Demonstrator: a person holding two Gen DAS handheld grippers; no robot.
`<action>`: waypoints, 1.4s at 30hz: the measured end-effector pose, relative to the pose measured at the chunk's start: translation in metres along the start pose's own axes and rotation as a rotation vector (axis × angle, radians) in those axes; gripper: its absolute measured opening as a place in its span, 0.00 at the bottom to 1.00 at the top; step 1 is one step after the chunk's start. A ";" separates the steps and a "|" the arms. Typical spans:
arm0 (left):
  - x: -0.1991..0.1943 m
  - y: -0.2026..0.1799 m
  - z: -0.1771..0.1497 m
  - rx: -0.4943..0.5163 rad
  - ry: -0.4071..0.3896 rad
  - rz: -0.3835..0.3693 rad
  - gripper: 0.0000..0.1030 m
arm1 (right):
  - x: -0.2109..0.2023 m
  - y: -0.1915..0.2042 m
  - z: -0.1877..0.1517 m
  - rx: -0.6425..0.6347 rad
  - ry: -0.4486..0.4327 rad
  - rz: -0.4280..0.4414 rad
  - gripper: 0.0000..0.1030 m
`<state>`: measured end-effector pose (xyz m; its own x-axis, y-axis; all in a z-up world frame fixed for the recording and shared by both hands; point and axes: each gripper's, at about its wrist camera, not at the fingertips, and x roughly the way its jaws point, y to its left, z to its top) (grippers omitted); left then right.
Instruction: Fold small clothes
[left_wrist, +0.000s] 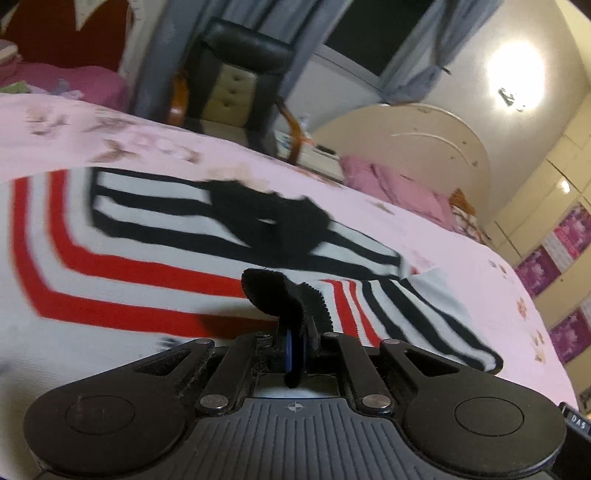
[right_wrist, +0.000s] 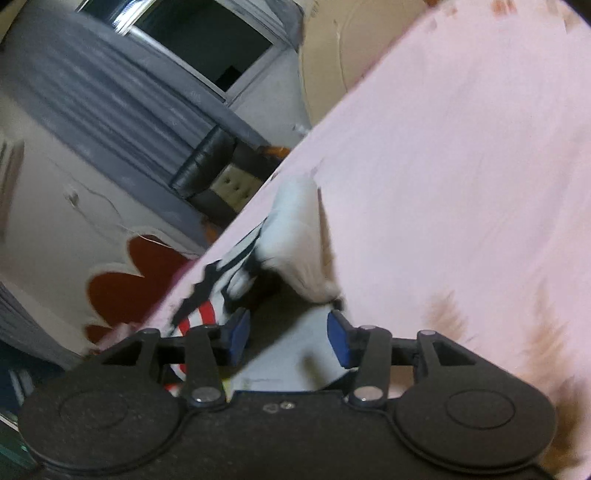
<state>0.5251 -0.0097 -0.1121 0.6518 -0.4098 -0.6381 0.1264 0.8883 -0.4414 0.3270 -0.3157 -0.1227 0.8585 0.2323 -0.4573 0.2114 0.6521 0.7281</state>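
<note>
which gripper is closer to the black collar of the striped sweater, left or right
Left. The left gripper is shut on black ribbed fabric of the striped sweater, close to the black collar. The right gripper stands open over a white part; no collar shows there.

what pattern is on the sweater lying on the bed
White sweater with red stripes on the body and black stripes on the sleeves, clearest in the left wrist view.

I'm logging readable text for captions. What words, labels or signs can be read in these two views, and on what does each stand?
"DAS": white letters on a black part at the right edge of the left wrist view, cut off by the frame.
Purple posters on the wall cupboards: print too small and blurred to read.
Right wrist view: no readable text.
</note>
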 end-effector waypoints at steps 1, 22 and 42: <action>-0.002 0.009 0.002 -0.007 -0.002 0.014 0.05 | 0.006 -0.003 -0.001 0.041 0.010 0.019 0.46; -0.011 0.045 0.007 0.074 -0.036 0.013 0.05 | 0.045 -0.014 0.005 0.146 0.004 -0.011 0.07; 0.015 -0.014 0.010 0.362 -0.070 0.067 0.32 | 0.055 0.035 0.061 -0.288 -0.015 -0.055 0.22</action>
<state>0.5404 -0.0261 -0.1090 0.7157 -0.3440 -0.6077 0.3299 0.9336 -0.1400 0.4107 -0.3239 -0.0911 0.8567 0.1816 -0.4828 0.1182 0.8420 0.5263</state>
